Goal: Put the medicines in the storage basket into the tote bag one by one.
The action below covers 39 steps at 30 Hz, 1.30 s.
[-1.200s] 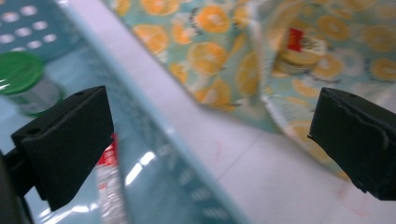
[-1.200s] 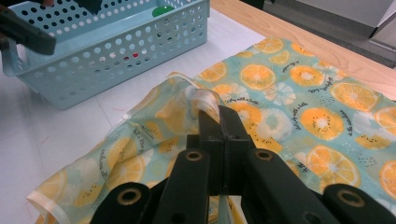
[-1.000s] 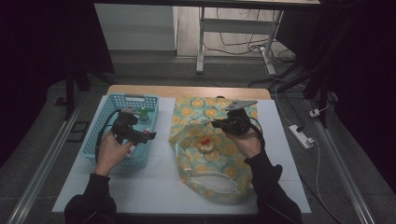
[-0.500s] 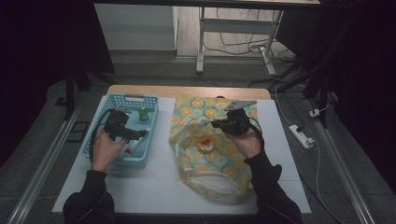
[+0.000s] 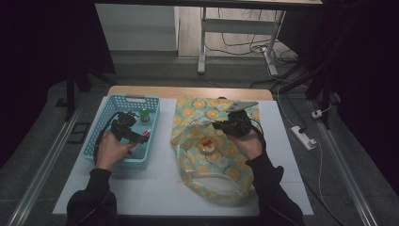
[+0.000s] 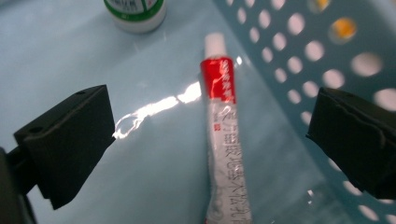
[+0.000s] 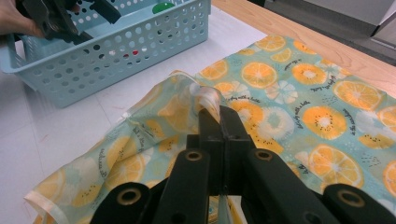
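My left gripper [image 6: 212,140], jaws apart, has dropped into the basket [image 5: 106,117] astride the tube [image 6: 222,140]; my right gripper [image 7: 219,119] stays clamped on the bag's [image 7: 299,102] rim.

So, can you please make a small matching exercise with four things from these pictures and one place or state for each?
Things:
1. tube
2. green-capped bottle
3. left gripper
4. right gripper

Places or states:
A. shut on the bag's edge
B. lying flat on the basket floor
C. open, one jaw on each side of the tube
D. standing at the basket's far end

Pairs: 1-B, 2-D, 3-C, 4-A
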Tool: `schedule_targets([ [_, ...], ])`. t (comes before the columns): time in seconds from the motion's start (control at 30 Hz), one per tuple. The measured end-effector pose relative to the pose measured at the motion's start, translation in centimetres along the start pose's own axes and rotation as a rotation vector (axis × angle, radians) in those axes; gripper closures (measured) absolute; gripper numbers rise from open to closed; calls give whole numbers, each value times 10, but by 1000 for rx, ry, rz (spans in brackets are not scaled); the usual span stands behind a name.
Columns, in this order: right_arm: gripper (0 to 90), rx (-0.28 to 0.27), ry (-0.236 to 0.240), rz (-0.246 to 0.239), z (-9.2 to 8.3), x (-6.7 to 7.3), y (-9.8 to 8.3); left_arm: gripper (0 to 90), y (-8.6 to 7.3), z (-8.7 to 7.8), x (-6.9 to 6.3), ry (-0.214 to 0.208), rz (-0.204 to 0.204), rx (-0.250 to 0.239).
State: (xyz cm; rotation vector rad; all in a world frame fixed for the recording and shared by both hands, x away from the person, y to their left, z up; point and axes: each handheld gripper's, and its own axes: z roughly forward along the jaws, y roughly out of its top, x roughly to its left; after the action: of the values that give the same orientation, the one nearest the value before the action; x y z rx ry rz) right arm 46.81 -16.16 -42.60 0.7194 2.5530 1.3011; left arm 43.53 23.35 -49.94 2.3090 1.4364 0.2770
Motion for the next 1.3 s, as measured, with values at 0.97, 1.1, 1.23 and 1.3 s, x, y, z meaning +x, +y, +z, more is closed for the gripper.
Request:
schedule_targets([
  [0.97, 899, 0, 1, -1, -1, -1, 0, 710, 2, 14, -3, -49, 45, 126],
  [1.1, 899, 0, 0, -2, -1, -1, 0, 718, 2, 14, -2, -53, 40, 122],
  [1.23, 899, -1, -1, -1, -1, -1, 0, 721, 3, 14, -3, -47, 45, 118],
  [1.3, 899, -2, 0, -1, -1, -1, 0, 721, 3, 12, -4, -38, 52, 103],
])
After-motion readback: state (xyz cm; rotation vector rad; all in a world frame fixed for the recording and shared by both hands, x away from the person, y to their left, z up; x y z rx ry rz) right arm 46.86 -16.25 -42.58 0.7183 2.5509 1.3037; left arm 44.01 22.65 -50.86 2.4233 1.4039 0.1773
